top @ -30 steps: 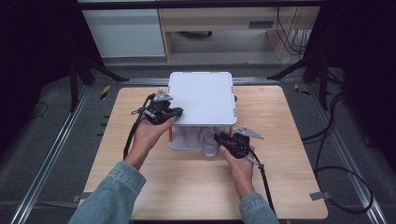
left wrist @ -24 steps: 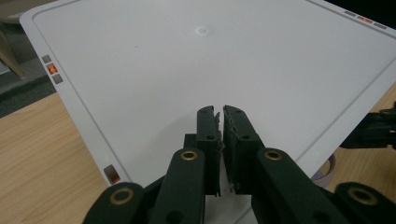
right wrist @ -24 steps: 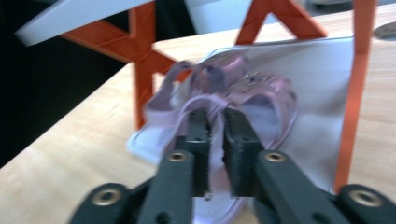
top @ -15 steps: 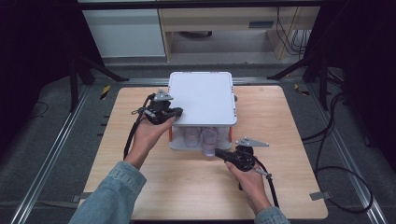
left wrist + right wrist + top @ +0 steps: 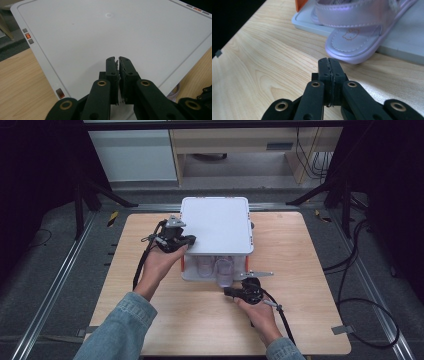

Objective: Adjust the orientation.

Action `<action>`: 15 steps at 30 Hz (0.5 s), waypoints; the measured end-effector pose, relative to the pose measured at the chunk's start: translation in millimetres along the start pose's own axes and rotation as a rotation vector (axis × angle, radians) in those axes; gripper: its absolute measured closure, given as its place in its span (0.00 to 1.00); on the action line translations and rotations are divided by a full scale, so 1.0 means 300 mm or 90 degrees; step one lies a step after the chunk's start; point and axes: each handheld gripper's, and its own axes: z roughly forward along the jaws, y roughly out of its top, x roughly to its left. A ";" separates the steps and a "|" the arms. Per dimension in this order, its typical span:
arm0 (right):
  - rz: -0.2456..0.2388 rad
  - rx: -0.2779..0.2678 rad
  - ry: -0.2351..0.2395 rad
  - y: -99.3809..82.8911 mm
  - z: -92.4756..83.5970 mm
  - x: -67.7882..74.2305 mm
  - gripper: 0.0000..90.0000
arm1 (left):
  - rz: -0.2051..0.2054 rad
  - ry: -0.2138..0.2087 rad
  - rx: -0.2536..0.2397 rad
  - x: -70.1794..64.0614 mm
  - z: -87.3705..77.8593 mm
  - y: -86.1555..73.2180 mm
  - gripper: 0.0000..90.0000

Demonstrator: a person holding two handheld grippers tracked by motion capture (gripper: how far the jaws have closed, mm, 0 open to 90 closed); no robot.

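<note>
A white box with a flat lid stands at the back middle of the wooden table. Two lilac sandals lie in its open front; the right sandal pokes out over the base's front edge. My left gripper rests shut on the lid's near left corner, with nothing between its pads. In the left gripper view the closed left gripper lies on the white lid. My right gripper hovers low over the table just in front of the box. The right gripper is shut and empty, a little short of the sandal.
The box's grey base and an orange corner post show in the right gripper view. Bare wood stretches to the near and side edges. Cables trail on the floor at the right. Dark stands and a cabinet lie beyond the table.
My right hand has drawn back from the box's front toward the near edge and sunk lower, and its jaws have closed. The left hand has stayed on the lid.
</note>
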 end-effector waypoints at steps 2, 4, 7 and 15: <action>-0.001 0.002 -0.001 -0.001 0.005 -0.001 1.00 | 0.000 0.001 0.000 0.000 0.000 0.000 0.95; 0.002 0.000 -0.002 0.000 0.014 -0.005 1.00 | 0.002 0.001 0.001 0.000 0.000 0.001 0.95; 0.000 -0.003 -0.003 0.004 0.021 -0.004 1.00 | 0.001 -0.001 0.001 0.000 0.000 0.000 0.95; 0.012 -0.016 -0.011 0.026 0.051 -0.022 1.00 | 0.002 0.000 0.001 0.000 0.000 0.001 0.95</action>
